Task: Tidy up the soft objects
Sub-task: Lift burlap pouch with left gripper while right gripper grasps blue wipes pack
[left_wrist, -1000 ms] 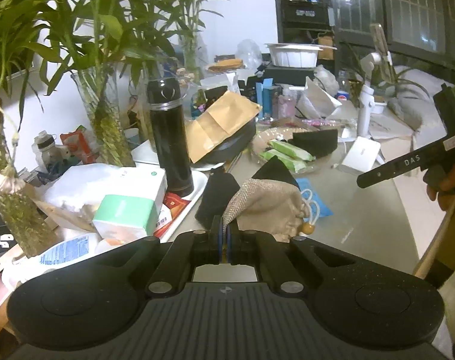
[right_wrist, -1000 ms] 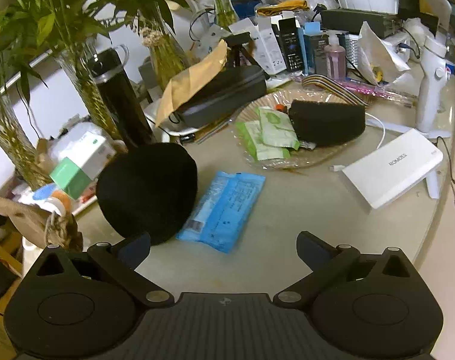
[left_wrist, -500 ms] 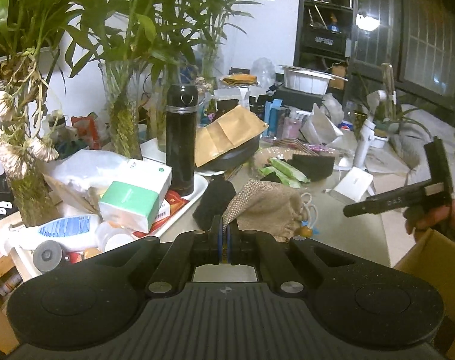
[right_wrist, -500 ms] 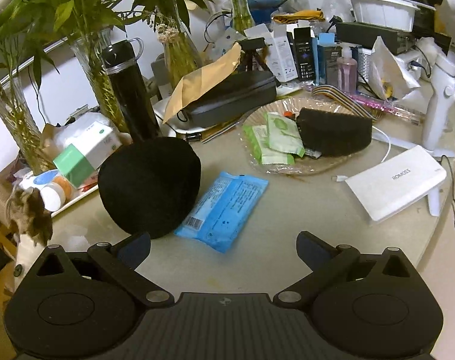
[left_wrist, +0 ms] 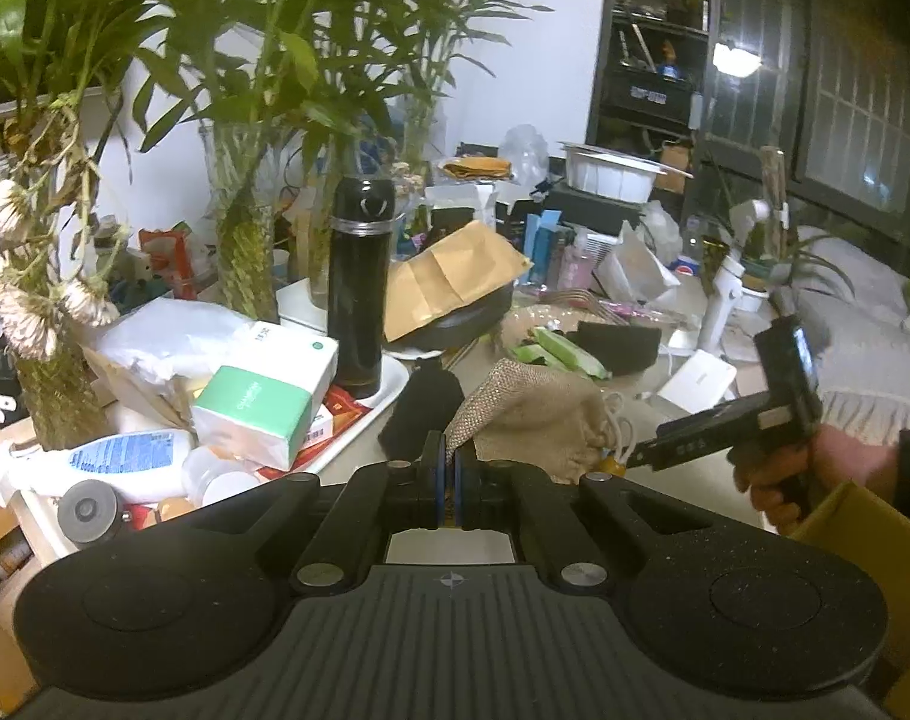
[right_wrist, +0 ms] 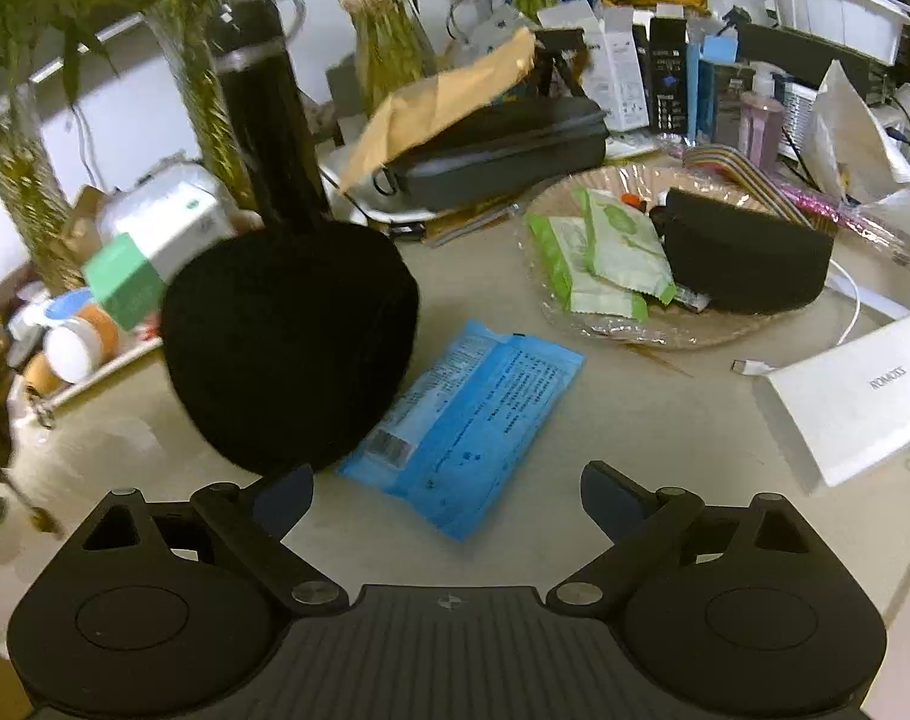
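My left gripper (left_wrist: 449, 461) is shut on the edge of a tan burlap drawstring pouch (left_wrist: 532, 414) and holds it up off the table. A black soft pouch (left_wrist: 422, 414) lies beyond it; in the right wrist view it (right_wrist: 287, 342) is large at centre left. A blue wipes pack (right_wrist: 463, 423) lies beside it. My right gripper (right_wrist: 446, 495) is open and empty, just above the near end of the blue pack; it also shows in the left wrist view (left_wrist: 724, 426). Green packs (right_wrist: 598, 252) and a black case (right_wrist: 745, 261) lie on a woven plate (right_wrist: 634, 330).
A black flask (left_wrist: 359, 294), tissue boxes (left_wrist: 263, 402) and bottles crowd a white tray (left_wrist: 359, 426) at left. Vases with plants (left_wrist: 239, 240) stand behind. A white box (right_wrist: 850, 402) lies at right. A cardboard box edge (left_wrist: 844, 516) shows at lower right.
My left gripper has pulled back and up with the burlap pouch. My right gripper has moved closer to the blue pack and black pouch, still open.
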Demonstrator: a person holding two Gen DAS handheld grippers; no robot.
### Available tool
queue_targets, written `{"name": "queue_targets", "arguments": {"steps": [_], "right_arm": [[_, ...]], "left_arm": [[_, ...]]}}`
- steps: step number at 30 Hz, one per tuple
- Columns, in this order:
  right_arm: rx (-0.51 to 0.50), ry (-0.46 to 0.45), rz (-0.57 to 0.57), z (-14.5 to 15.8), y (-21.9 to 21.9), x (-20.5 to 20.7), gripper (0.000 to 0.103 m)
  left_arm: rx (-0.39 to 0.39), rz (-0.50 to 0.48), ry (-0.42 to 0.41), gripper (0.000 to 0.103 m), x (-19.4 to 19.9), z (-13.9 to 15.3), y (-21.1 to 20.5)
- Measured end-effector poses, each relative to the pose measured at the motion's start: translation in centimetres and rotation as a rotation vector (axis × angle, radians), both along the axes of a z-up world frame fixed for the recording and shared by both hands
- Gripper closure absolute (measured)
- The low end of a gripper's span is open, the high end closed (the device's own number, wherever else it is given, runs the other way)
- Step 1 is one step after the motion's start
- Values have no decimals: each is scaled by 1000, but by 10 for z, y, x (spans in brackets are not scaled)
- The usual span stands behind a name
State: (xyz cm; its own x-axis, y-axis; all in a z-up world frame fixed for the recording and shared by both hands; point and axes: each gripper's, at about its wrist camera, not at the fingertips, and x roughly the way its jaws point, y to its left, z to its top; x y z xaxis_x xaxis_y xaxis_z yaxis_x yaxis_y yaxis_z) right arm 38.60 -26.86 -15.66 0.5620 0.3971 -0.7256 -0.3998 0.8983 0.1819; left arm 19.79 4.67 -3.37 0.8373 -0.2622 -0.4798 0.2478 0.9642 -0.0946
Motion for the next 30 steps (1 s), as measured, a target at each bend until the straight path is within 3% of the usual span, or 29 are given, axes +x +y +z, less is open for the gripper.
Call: {"name": "queue_targets", "arguments": {"steps": [15, 24, 30], "right_arm": [[-59, 30, -73, -42, 34, 48, 4], [-95, -14, -120, -47, 43, 58, 4], [-162, -11, -131, -39, 40, 58, 21]], "left_arm": [[-20, 8, 38, 100, 11, -3, -1], [-6, 4, 51, 100, 15, -6, -6], [-11, 10, 52, 100, 15, -6, -4]]}}
